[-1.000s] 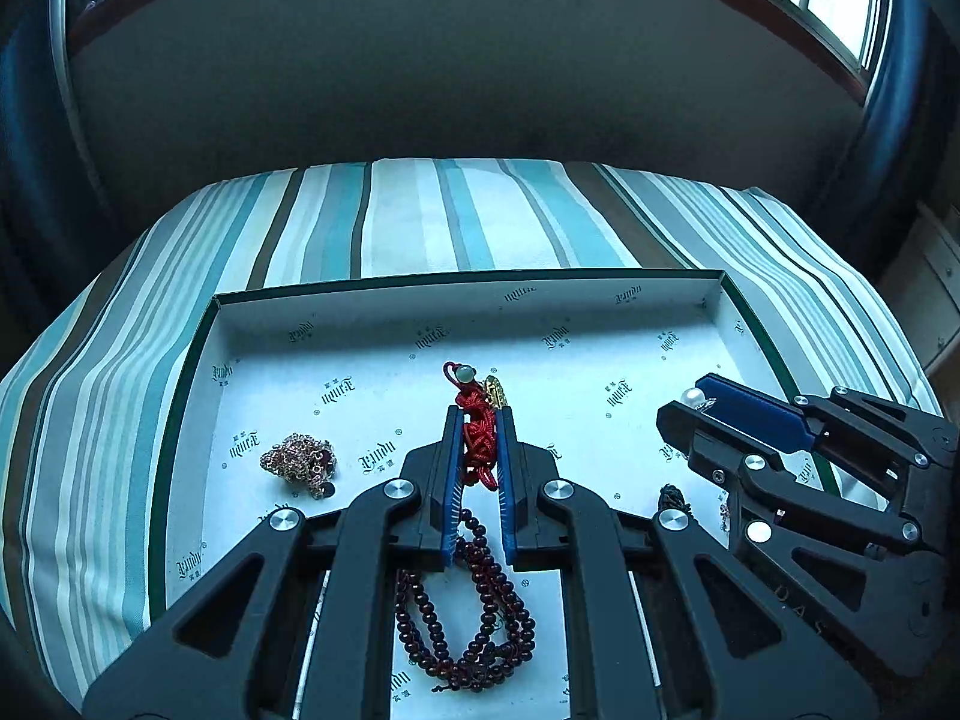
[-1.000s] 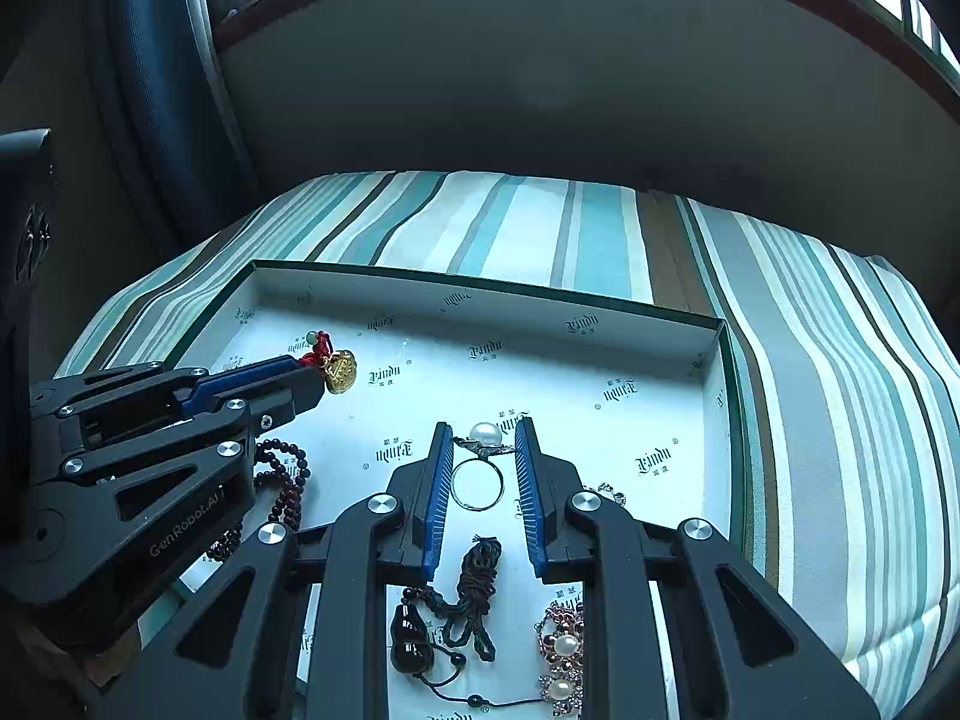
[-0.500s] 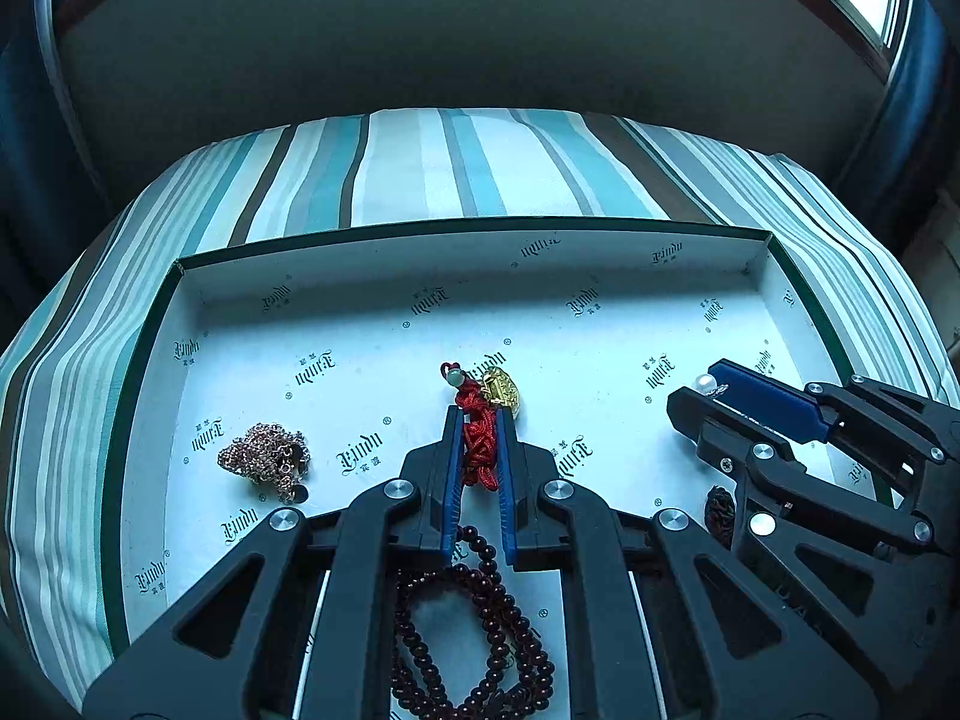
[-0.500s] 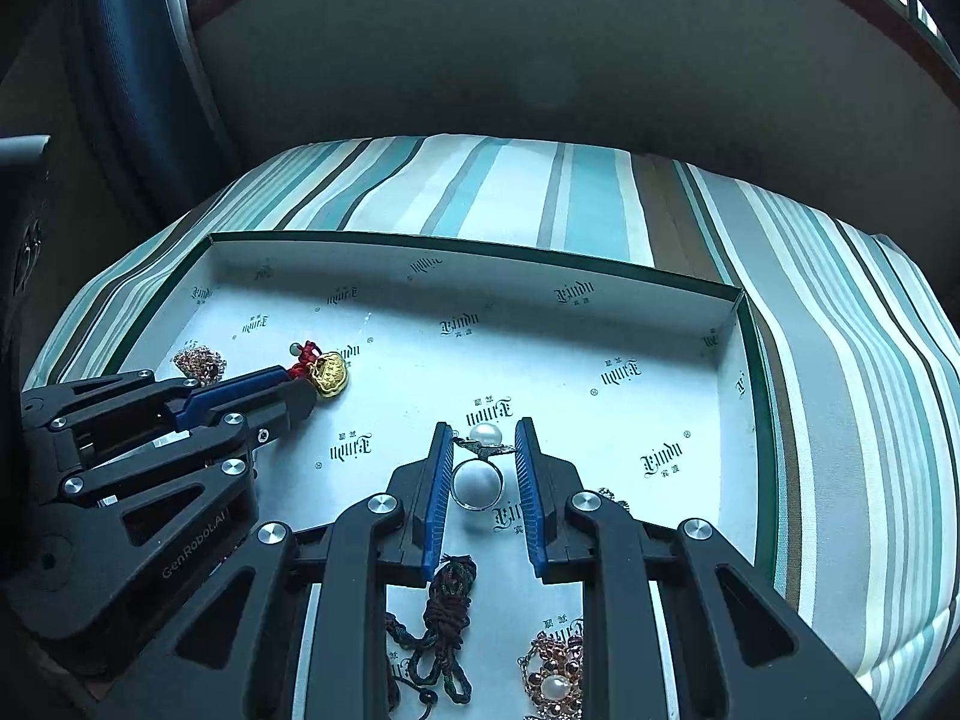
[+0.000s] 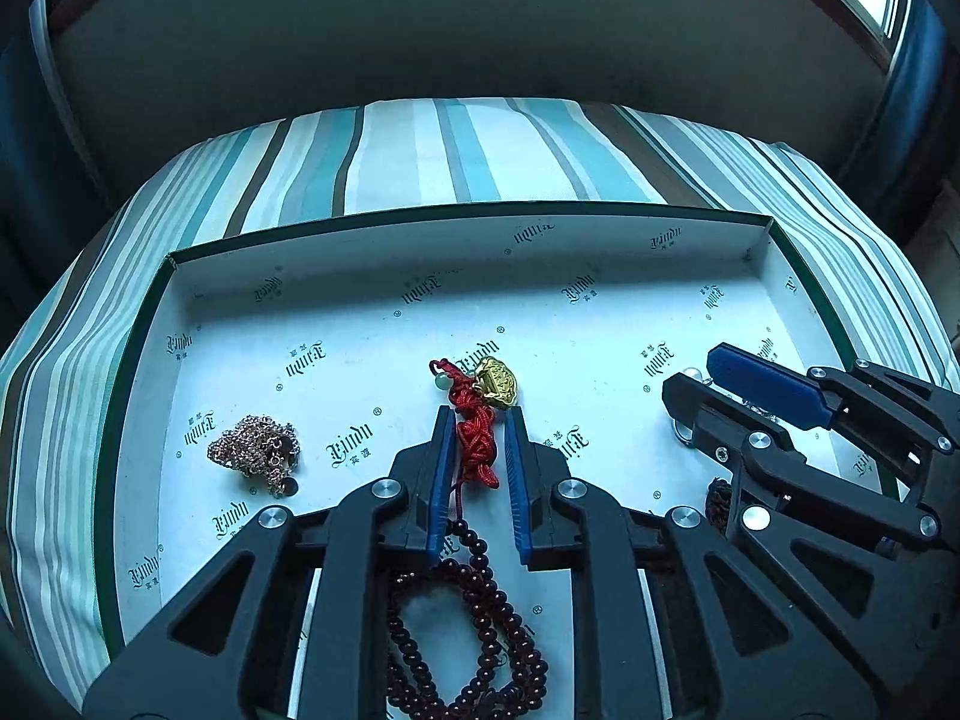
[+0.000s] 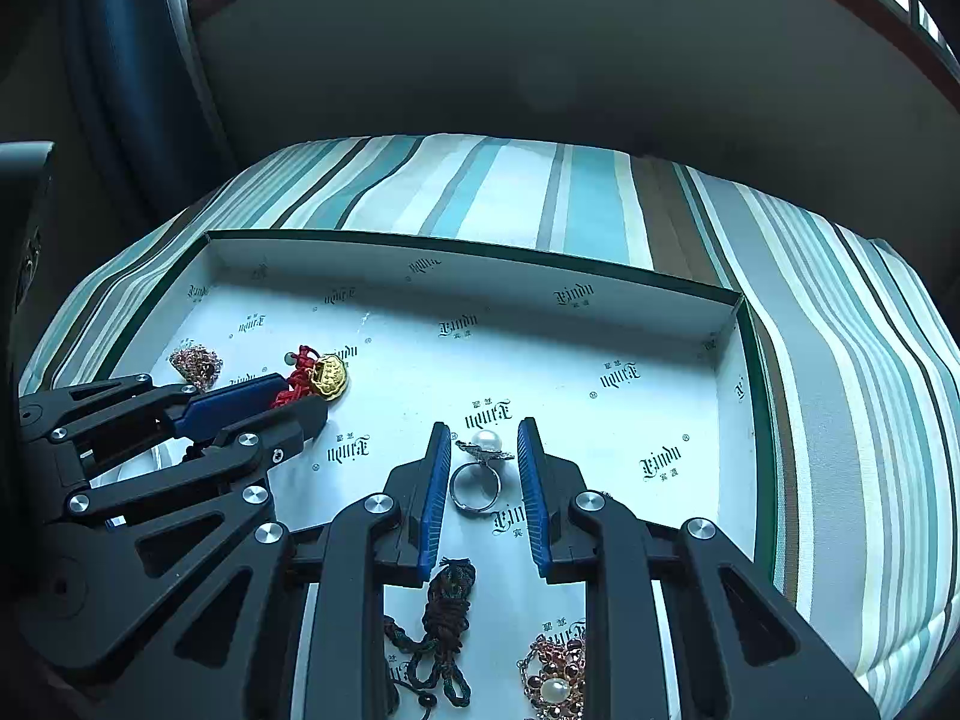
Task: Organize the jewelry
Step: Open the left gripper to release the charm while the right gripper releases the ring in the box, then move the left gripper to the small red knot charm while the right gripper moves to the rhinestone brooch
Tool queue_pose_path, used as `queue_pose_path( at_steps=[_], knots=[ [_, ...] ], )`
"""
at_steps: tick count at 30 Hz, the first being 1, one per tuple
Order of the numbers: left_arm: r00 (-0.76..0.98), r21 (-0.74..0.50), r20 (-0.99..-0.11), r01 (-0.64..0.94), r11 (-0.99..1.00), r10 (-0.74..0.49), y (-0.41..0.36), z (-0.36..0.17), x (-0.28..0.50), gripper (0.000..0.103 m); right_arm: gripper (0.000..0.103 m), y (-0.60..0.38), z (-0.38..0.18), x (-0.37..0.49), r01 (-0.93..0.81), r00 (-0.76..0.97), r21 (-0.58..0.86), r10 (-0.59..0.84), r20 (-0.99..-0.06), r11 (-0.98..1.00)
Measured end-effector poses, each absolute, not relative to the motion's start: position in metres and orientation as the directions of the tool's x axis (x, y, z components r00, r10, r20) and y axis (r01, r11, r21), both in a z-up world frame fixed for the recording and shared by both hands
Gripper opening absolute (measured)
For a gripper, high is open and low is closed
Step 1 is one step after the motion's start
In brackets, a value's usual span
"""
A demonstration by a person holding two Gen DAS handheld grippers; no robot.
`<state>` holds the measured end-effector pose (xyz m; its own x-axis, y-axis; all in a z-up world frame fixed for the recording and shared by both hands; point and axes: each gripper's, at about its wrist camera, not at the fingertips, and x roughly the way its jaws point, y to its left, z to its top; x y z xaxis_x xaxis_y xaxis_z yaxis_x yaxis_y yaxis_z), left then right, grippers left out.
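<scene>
Your box (image 5: 180, 300) on the striped bed (image 5: 456, 150) holds everything. Both pieces look just set down: left gripper (image 5: 477, 468) released around the red cord (image 5: 477, 444) with its gold charm (image 5: 495, 381), right gripper (image 6: 483, 471) released around the pearl ring (image 6: 477, 480). Next, back both out level.

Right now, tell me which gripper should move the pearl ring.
Right. The right gripper is open with the pearl ring lying between its fingers on the tray. The left gripper straddles the red knotted cord instead.
</scene>
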<state>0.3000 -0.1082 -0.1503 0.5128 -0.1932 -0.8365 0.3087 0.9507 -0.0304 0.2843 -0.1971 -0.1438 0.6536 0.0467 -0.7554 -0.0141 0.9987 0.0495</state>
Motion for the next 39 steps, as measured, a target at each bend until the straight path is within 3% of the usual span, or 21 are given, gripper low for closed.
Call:
queue_pose_path(
  at_steps=[7,14,20,39],
  knots=[
    [0.514,-0.028,-0.837,0.302,0.953,-0.188,-0.105,-0.150,0.299,0.034,0.024,-0.201,-0.142,0.284,0.001,0.657,0.061,0.046,-0.753,0.998],
    [0.532,-0.027,-0.828,0.276,0.961,-0.176,-0.095,-0.145,0.300,0.048,0.046,-0.209,-0.136,0.282,0.030,0.675,0.061,0.024,-0.738,0.998],
    [0.560,-0.015,-0.811,0.267,0.964,-0.168,-0.091,-0.137,0.298,0.060,0.050,-0.213,-0.128,0.280,0.043,0.688,0.052,0.008,-0.726,0.998],
    [0.663,0.013,-0.737,0.215,0.976,-0.136,-0.075,-0.093,0.272,0.080,0.066,-0.225,-0.102,0.247,0.085,0.734,0.038,-0.037,-0.678,0.996]
  ],
)
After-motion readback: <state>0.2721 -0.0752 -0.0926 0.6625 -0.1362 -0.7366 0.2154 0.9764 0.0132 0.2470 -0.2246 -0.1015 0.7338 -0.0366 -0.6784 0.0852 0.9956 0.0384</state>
